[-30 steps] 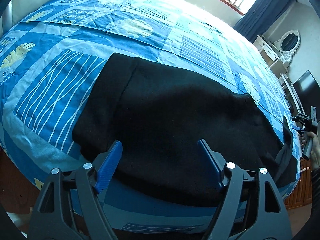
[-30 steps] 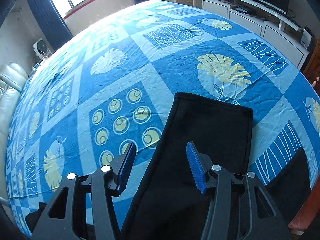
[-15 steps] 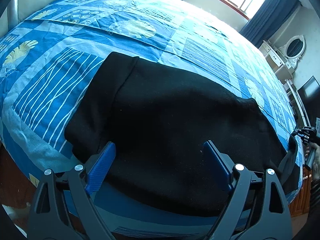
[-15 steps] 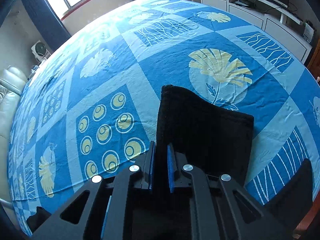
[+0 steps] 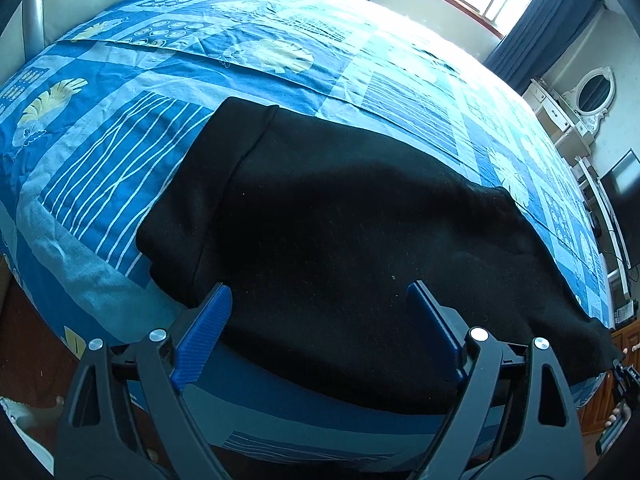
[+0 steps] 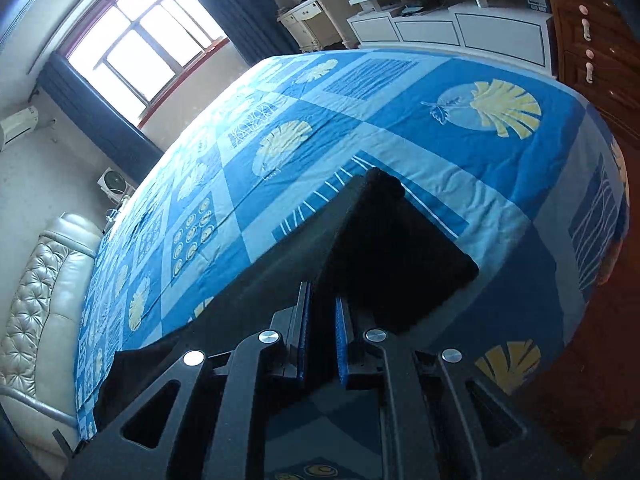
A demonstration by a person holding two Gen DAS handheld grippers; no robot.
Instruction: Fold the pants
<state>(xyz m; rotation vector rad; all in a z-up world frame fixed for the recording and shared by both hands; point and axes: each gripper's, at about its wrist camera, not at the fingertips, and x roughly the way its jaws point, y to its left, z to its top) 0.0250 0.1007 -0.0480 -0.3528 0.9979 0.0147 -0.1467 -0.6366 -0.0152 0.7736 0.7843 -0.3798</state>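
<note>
Left wrist view: black pants (image 5: 340, 232) lay spread across the blue patterned bedspread (image 5: 120, 168); left gripper (image 5: 320, 308) gaped wide above their near edge. Right wrist view: right gripper (image 6: 322, 320) clamped on pants fabric, lifted off the bedspread.

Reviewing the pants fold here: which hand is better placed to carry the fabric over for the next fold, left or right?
Right, probably. The right hand-held gripper is shut on an edge of the black pants, with the cloth lifted off the blue patterned bedspread. The left hand-held gripper hangs open above the pants, holding nothing.
</note>
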